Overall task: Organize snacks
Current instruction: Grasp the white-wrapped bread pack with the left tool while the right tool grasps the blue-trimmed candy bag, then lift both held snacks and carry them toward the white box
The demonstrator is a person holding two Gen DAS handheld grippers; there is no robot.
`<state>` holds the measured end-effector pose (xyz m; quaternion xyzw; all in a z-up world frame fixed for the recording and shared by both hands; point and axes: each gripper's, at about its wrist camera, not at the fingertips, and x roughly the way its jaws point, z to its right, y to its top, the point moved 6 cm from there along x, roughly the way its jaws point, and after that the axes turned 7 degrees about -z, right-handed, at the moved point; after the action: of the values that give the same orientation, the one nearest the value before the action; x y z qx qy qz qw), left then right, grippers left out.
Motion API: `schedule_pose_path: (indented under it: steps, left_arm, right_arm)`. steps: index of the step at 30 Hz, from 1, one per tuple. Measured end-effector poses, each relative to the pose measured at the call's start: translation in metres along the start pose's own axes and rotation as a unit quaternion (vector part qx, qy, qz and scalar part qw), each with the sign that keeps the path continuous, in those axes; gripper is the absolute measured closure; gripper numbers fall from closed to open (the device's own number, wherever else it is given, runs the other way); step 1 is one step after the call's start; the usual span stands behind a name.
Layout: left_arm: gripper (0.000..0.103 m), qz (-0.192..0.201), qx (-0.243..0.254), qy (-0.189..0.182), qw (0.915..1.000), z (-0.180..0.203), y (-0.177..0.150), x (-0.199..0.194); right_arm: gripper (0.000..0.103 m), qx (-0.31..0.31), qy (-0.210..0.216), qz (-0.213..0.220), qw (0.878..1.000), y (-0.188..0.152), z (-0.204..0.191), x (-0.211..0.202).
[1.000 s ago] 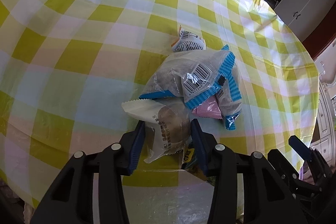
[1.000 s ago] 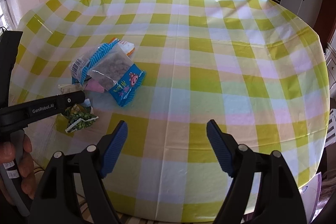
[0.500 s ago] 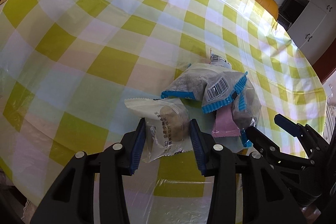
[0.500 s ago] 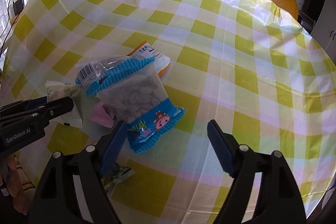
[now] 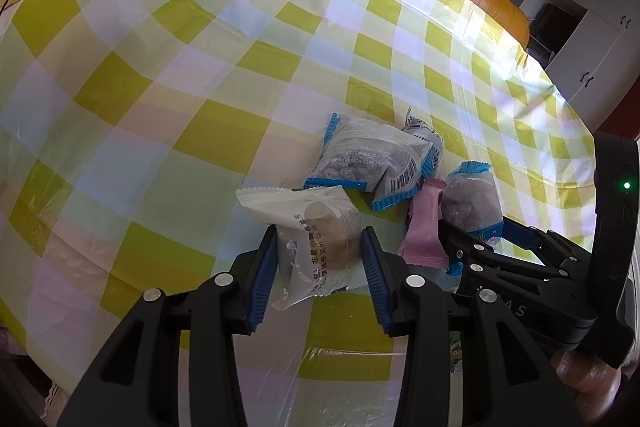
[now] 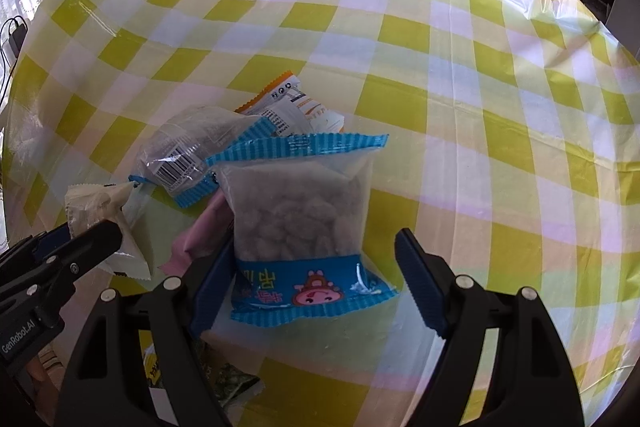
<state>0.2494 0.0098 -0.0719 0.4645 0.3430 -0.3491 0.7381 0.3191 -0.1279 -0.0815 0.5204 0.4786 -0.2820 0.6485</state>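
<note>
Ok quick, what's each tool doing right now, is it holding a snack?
Left tool: closed on the white pastry packet.
Right tool: open, around the blue-edged snack bag, not gripping it.

Left gripper [image 5: 320, 263]: jaws closed on a white snack packet [image 5: 310, 231] with a round brown cake visible inside. Counter [image 5: 160, 75] under a yellow-green check cloth. Beyond the white snack packet: clear blue-edged bag [image 5: 366, 163], barcode showing. Right of the packet: pink sachet [image 5: 426, 227], touching a second blue-edged bag [image 5: 472, 203]. Right gripper [image 5: 480, 243] reaches that second bag; jaw state unclear.
</note>
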Motion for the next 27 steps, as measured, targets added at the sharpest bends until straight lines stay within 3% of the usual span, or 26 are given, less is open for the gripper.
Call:
schedule_pose_path:
  steps: [1,4,18,27]
  left_arm:
    - [0.063,0.001,0.001,0.000,1.0000,0.000,0.000,0.000]
    - [0.063,0.004,0.006,0.002,1.0000,0.002,0.000,-0.002]
    - [0.063,0.032,0.031,0.007,0.9990,0.014,-0.001,-0.018]
    - [0.063,0.035,0.062,-0.007,0.9974,0.043,-0.013,-0.033]
  right_arm:
    - [0.039,0.002,0.008,-0.002,1.000,-0.001,-0.001,0.001]
    - [0.048,0.001,-0.001,0.002,1.000,-0.005,-0.002,-0.003]
    - [0.050,0.066,-0.040,0.018,0.997,-0.042,0.030,-0.033]
    - [0.050,0.100,-0.055,0.020,0.993,-0.080,0.053,-0.054]
